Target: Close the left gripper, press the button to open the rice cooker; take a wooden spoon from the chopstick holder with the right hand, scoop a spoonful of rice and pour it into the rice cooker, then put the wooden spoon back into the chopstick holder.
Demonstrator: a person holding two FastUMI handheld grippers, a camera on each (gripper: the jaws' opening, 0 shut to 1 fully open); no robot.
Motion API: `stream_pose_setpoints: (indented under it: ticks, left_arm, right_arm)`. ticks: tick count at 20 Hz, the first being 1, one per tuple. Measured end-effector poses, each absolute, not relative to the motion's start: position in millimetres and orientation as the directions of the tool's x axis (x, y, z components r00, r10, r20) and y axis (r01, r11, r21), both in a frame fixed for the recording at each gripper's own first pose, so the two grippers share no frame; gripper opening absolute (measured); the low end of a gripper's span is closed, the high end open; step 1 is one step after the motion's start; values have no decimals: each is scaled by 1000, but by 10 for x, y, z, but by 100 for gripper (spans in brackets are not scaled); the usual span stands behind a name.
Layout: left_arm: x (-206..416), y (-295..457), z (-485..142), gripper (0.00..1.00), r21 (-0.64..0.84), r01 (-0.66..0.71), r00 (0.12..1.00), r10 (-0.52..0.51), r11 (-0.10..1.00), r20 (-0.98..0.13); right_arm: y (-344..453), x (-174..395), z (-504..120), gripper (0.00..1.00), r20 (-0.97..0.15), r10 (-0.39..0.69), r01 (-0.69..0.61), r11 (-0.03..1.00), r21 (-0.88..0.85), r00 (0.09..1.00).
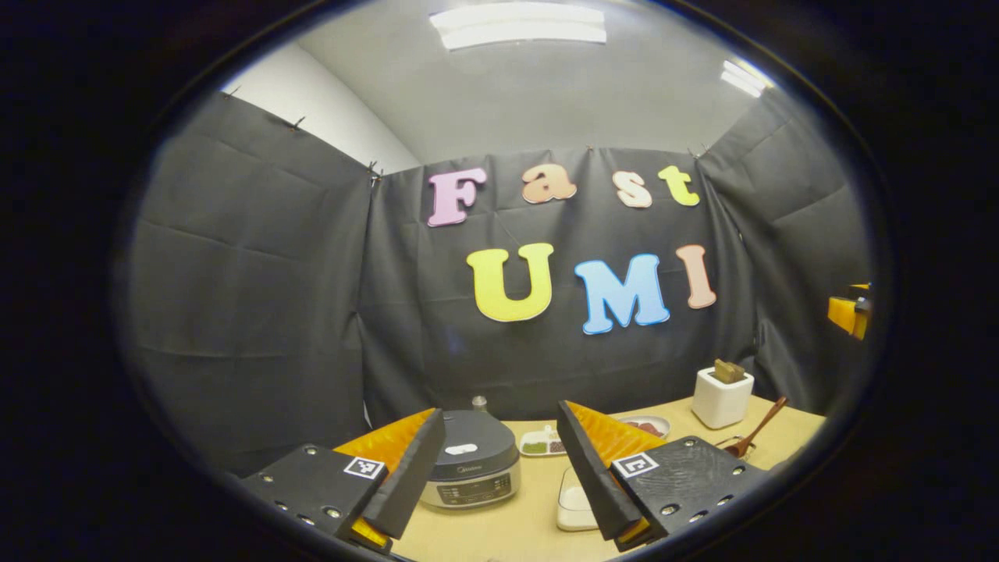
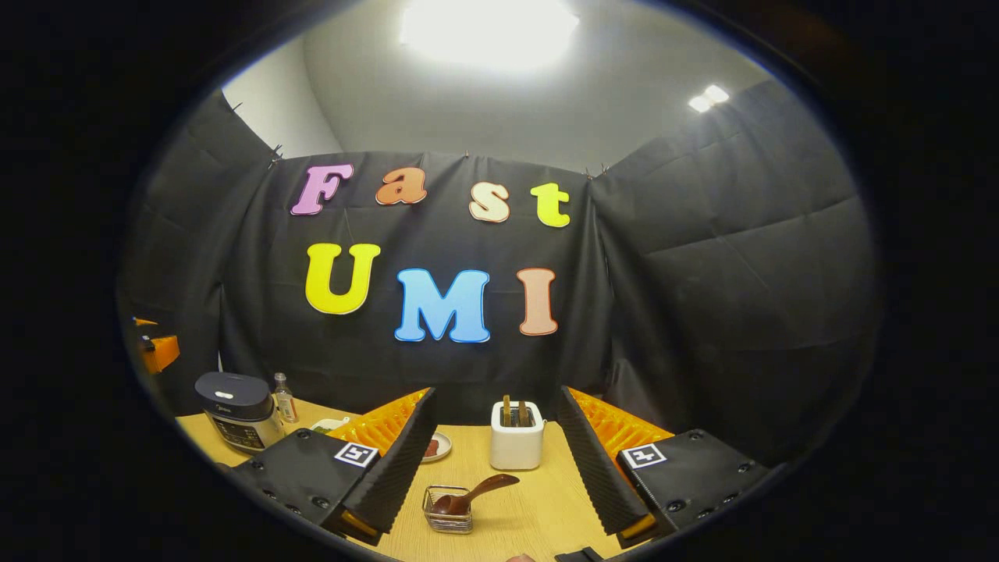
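From my left gripper (image 1: pixel 499 484), I look along two black foam-faced fingers (image 1: pixel 406 476) spread wide apart, holding nothing and touching nothing. Between them, just past their tips and a little left of centre, sits the rice cooker (image 1: pixel 472 468), a round grey pot with a dark lid that is still down. A small pale button (image 1: pixel 461 449) lies on top of that lid, ahead of and below my fingers. By my judgement, these fingers must first come together, then travel forward and down onto the button.

To the right of the cooker lies a shallow white dish (image 1: pixel 574 507), partly hidden by my right-hand finger. Farther back right stands the white chopstick holder (image 1: pixel 722 398), with a wooden spoon (image 1: pixel 761 429) leaning in a small container in front of it.

From my right gripper (image 2: pixel 499 484), the fingers are likewise wide apart and empty. Nearest, between them and low, is a small wire basket (image 2: pixel 449 509) with the wooden spoon (image 2: pixel 472 496) resting in it, its handle angled up to the right. Just behind stands the chopstick holder (image 2: pixel 517 435), upright, with stick ends showing at its top. Far left sits the rice cooker (image 2: pixel 238 421), well apart from this hand, so my left gripper is the nearer one.
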State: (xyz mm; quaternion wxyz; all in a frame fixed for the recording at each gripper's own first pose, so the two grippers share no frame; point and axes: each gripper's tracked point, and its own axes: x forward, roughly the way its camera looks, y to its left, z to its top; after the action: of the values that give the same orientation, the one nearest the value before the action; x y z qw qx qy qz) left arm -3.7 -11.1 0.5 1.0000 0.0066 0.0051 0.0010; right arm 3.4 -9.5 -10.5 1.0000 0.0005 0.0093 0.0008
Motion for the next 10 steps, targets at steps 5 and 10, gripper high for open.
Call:
stream_pose_setpoints:
  ticks: [5,10]
  left_arm:
    - [-60,-124,25,90,18,-7,1000,7,1000,-12]
    - [-85,-133,47,89,25,-10,1000,10,1000,-10]
  right_arm:
    - [-112,55,-122,97,-22,9,-9,1000,6,1000]
    - [-125,46,-137,98,-25,18,-18,1000,7,1000]
